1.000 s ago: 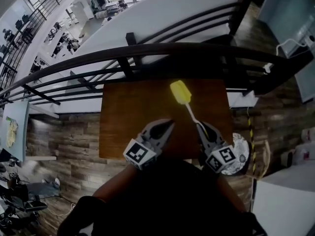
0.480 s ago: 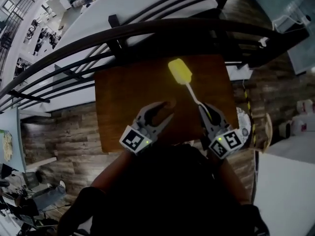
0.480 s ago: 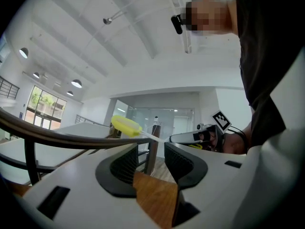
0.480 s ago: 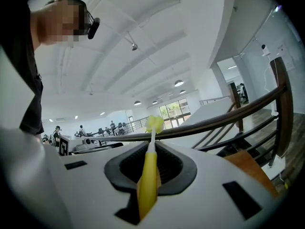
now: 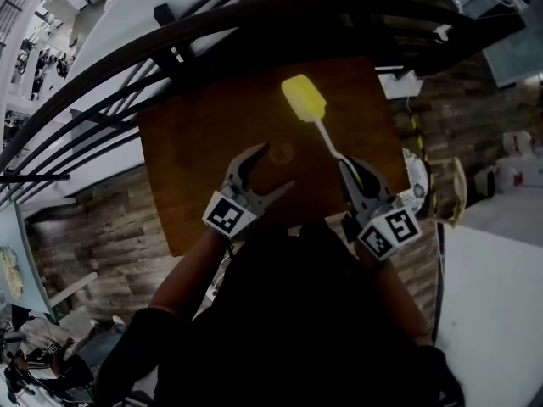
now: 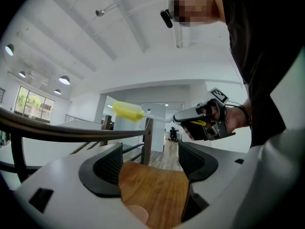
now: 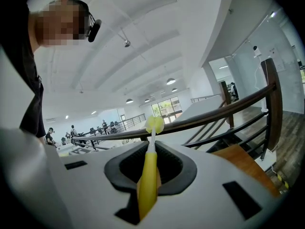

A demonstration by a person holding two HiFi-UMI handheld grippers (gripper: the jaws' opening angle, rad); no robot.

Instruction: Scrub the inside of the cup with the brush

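Note:
My left gripper stands open low over the wooden table; its jaws have just been opening. Between them is a small brownish round shape that I take for the cup, hard to tell from the tabletop. Close under the jaws in the left gripper view a pale round edge shows, and the pads touch nothing. My right gripper is shut on the yellow handle of the brush. The brush's yellow head points away over the table, above and right of the left gripper.
A dark metal railing runs along the table's far edge, with a drop to a lower floor beyond. A silvery crumpled thing lies off the table's right edge. The person's dark sleeves fill the near side.
The left gripper's jaws went from shut to wide open, and it sank toward the tabletop. The right gripper still holds the brush in much the same place.

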